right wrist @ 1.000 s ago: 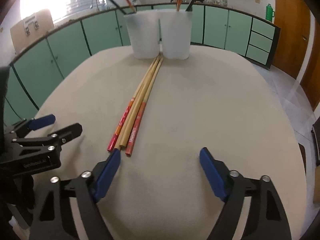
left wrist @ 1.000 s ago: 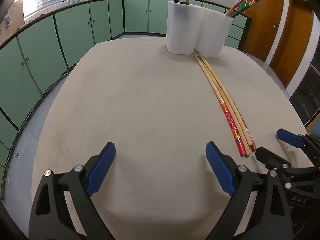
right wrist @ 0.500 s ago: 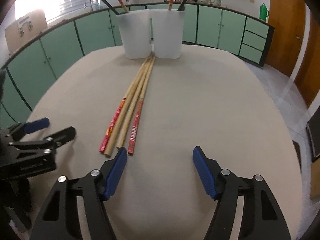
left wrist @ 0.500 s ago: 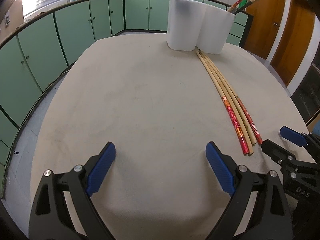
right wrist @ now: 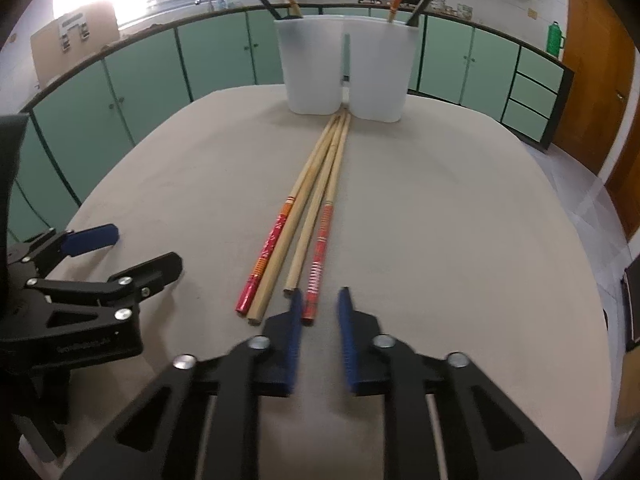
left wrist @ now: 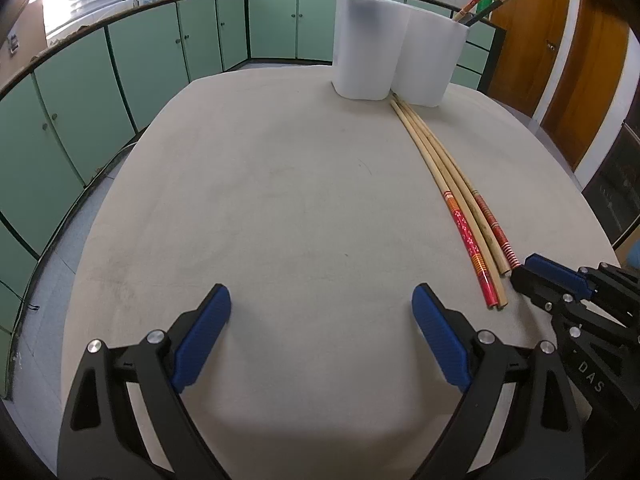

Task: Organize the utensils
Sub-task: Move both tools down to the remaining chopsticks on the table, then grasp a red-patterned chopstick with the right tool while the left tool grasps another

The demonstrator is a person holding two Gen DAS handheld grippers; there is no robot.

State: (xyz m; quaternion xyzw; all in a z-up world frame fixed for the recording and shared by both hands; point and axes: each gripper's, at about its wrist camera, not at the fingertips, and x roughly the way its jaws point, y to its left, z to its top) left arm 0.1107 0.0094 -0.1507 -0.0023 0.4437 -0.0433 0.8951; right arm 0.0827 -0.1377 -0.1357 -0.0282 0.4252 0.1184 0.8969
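the right gripper (right wrist: 319,304) sat low over the beige table (right wrist: 460,220) with its blue pads drawn in to a narrow gap, nothing yet clamped between them. the near end of the red-banded chopstick (right wrist: 318,264) lay just at the mouth of that gap, close against the left pad (right wrist: 295,320), though whether pad and stick touched could not be told. immediately left of that tip lay a plain bamboo chopstick (right wrist: 308,236), then another plain one (right wrist: 286,248), then a red-and-orange patterned one (right wrist: 268,252) furthest left. all four ran straight ahead of the right gripper, their far ends bunched together at the foot of the white double-cup holder (right wrist: 346,68), which stood at the far side of the table with more chopsticks upright in both cups.

the left gripper (left wrist: 321,312) hovered with its pads spread wide, holding nothing, bare tabletop between and ahead of them. from its view the bundle of chopsticks (left wrist: 452,192) lay off to its right, slanting away toward the holder (left wrist: 400,64) ahead and slightly right. the right gripper's blue pad (left wrist: 554,276) showed just beside the near ends of the sticks.

green cabinets (left wrist: 140,64) lined the room beyond the table.
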